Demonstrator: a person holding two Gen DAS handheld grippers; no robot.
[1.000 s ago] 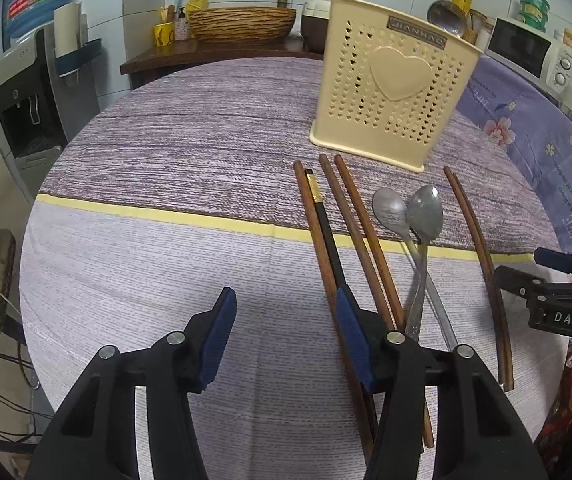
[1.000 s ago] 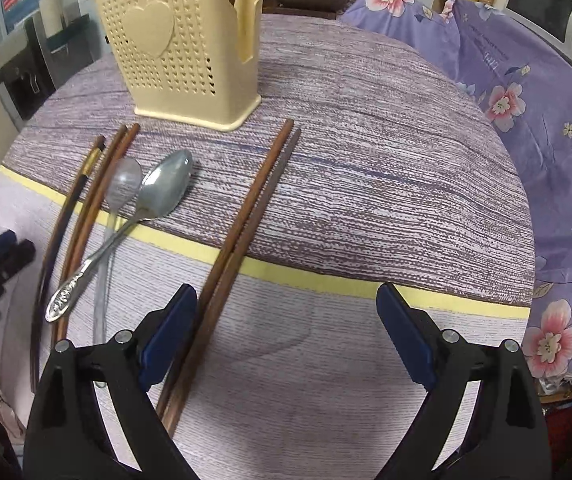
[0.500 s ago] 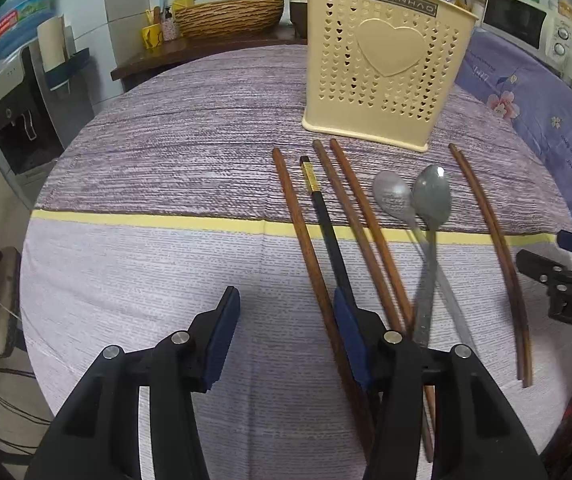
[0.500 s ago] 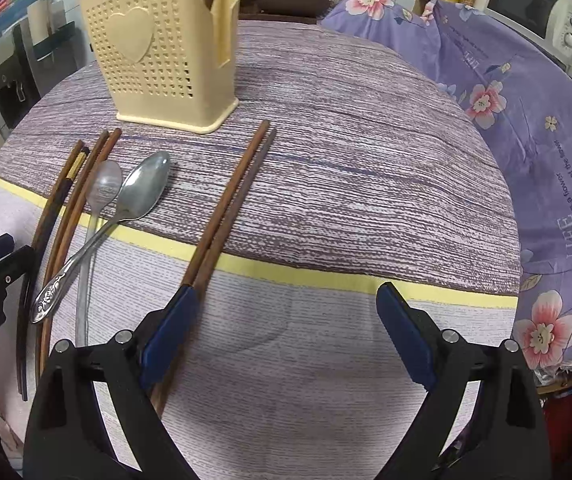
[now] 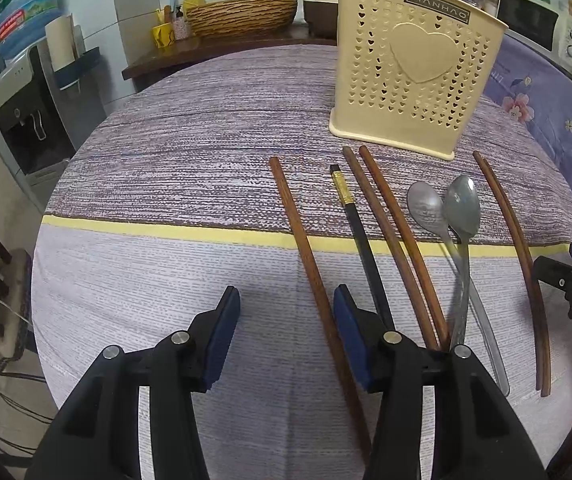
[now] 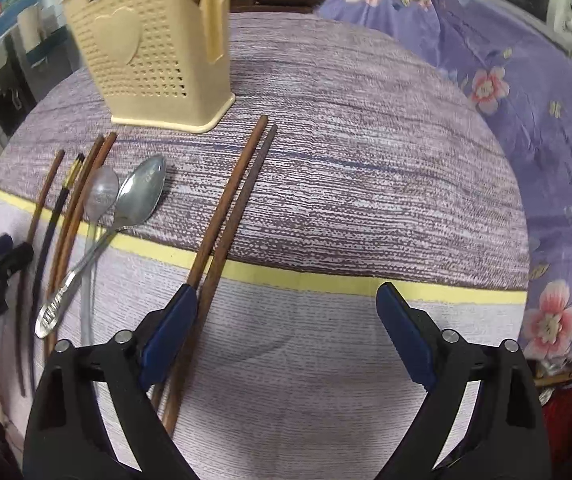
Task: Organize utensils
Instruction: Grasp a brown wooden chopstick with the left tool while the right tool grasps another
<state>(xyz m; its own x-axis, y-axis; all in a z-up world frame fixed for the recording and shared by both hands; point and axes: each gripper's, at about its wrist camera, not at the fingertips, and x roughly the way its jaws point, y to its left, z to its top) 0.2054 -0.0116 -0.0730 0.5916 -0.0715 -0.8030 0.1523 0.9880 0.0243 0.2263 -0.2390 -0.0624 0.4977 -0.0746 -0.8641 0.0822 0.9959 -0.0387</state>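
Observation:
A cream perforated utensil holder [image 5: 414, 80] with a heart stands on the round table; it also shows in the right wrist view [image 6: 153, 52]. Several brown chopsticks, one black chopstick [image 5: 360, 236] and two metal spoons [image 5: 452, 216] lie in front of it. My left gripper [image 5: 286, 344] is open, its jaws either side of the leftmost brown chopstick [image 5: 306, 252]. My right gripper [image 6: 286, 344] is open, its left finger beside a pair of brown chopsticks [image 6: 225, 232]. The spoons [image 6: 125, 200] lie left of that pair.
The table has a purple striped cloth with a yellow band [image 5: 165, 230]. A purple floral cover [image 6: 526, 92] lies to the right. A sideboard with a woven basket [image 5: 241, 14] and a water dispenser [image 5: 25, 120] stand behind and to the left.
The left gripper has shifted left and narrowed; the leftmost brown chopstick now lies apart from the black one, between its jaws. The right gripper has moved forward and left toward the chopstick pair.

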